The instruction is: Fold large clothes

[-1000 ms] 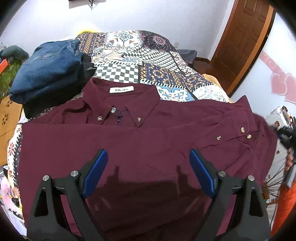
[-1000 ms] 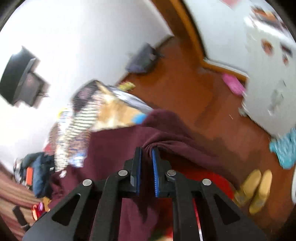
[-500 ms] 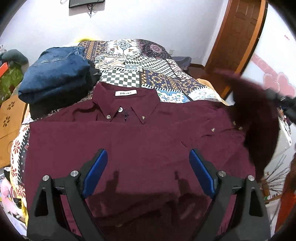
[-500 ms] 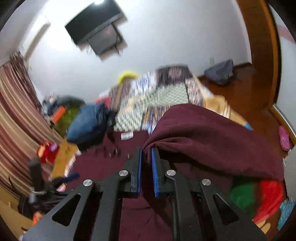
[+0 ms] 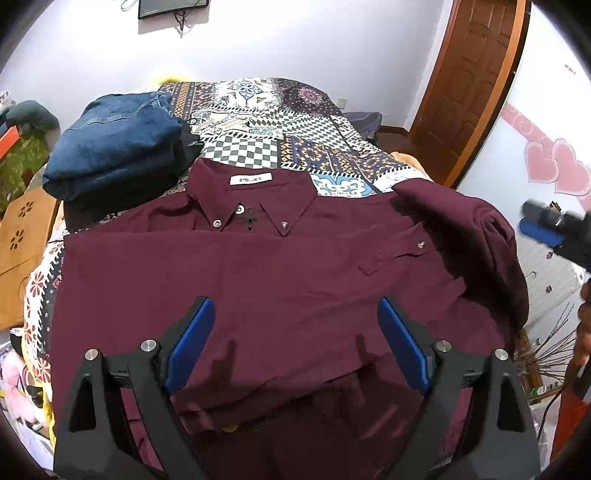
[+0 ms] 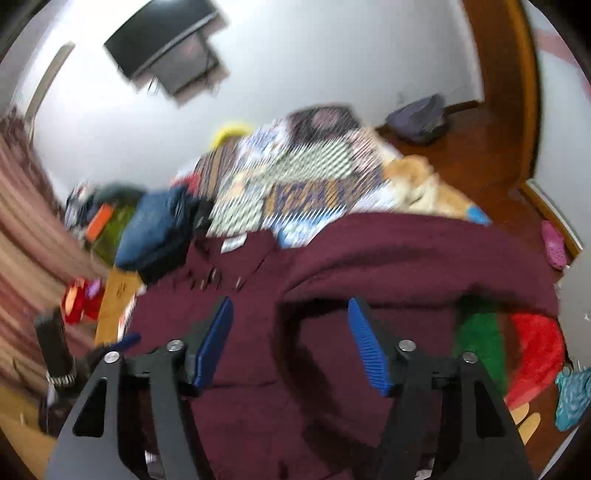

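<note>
Left-wrist view. At 9 o'clock, folded blue jeans rest on the patterned bedspread, touching the far left shoulder of the maroon shirt. The shirt lies front up across the near part of the bed, its collar with white label at 12 o'clock and its hem toward you. The left sleeve is folded across the chest; the right sleeve is draped inward over the right shoulder at 2 o'clock. Your left tongs hang over the shirt's lower front at 6 o'clock, the blue pads spread wide with nothing between them. At 3 o'clock, past the shirt's right edge, your right tongs appear blurred, just beside the draped sleeve. A wooden door stands at 1 o'clock.

Right-wrist view (motion-blurred). At 10 o'clock, the jeans sit on the bedspread beside the shirt's collar. The shirt fills the centre, with the folded sleeve arching from 12 toward 3 o'clock. Your right tongs hang above the shirt at 6 o'clock, jaws parted wide and holding nothing. At 4 o'clock, red and green cloth shows beyond the shirt's edge. A wall-mounted screen sits at 11 o'clock.
</note>
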